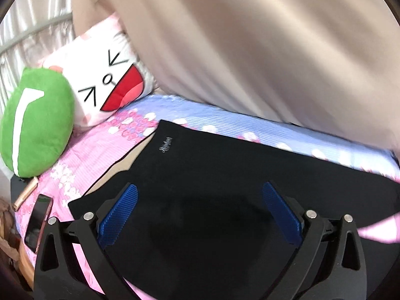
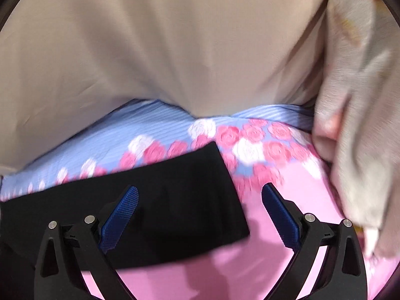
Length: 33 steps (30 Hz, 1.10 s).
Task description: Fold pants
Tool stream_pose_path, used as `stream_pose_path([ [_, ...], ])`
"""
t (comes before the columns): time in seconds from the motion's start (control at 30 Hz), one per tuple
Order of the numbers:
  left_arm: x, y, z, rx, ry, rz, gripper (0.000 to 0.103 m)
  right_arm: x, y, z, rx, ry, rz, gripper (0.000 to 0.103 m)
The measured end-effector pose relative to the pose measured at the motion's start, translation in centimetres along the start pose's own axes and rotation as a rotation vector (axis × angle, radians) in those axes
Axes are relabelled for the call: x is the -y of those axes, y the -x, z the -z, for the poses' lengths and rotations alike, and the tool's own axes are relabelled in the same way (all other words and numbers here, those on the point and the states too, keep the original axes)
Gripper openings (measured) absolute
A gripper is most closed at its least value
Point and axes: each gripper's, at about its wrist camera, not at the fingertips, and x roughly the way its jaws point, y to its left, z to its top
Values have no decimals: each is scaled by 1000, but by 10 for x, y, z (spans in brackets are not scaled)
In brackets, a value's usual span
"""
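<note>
from the left wrist view i see my left hand-held gripper (image 1: 200, 208) spread wide, blue pads (image 1: 119, 213) far apart with nothing between them, hovering over the black pants (image 1: 225, 175). the pants lie flat on the bed (image 1: 95, 150), on a sheet that is pink near me and blue-striped with roses toward the far side; a small printed logo (image 1: 165, 144) shows near their far left corner. a green plush cushion (image 1: 37, 122) and a white cartoon-face pillow (image 1: 107, 82) sit at the left end, with a phone (image 1: 38, 221) at the bed's edge just below the cushion. a beige curtain (image 1: 250, 37) hangs behind. in the right wrist view my right hand-held gripper (image 2: 200, 208) is equally wide and holds nothing, above the pants' right end (image 2: 175, 200), which lies on the pink sheet (image 2: 262, 262); a pale blanket (image 2: 362, 125) is bunched at the right.
</note>
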Motion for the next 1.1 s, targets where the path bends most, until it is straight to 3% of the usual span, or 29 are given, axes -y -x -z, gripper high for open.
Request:
stream_pose_path([
  [0.13,-26,-39,-27,-33,50,-81,98,-3,-37,-13,-70,38,-7,93],
  [0.2,-38,-59,-41,-37,50,-121,98,-9,-49,-16,-83,70,4,73],
  [0.27,-50,-81,-53,-58,52,-139,98,-14,-57,-17,-93,78,17,63],
  [0.33,-62,-104,-65,-81,67,-118,98,-18,-56,-17,-72,86,26,43],
  [0.37,-66,-113,-69,-94,68,-112,98,-18,-55,-17,-68,84,20,21],
  [0.4,-74,-127,-76,-113,82,-137,98,-18,-51,-16,-68,66,-29,14],
  [0.67,-88,-232,-109,-244,31,-139,98,-22,-15,-2,1,56,-41,13],
  [0.8,-83,-264,-113,-282,19,-146,96,-19,-1,14,3,53,-26,13],
  [0.87,-81,-278,-113,-331,20,-85,73,-20,3,17,-1,50,-21,12],
  [0.9,-81,-285,-110,-374,27,-41,39,-18,5,16,-3,50,-15,13],
  [1.0,-85,-277,-113,-376,67,3,23,-22,6,14,0,44,-4,13],
  [1.1,-88,-241,-120,-313,73,40,21,-22,32,19,34,30,-10,12],
])
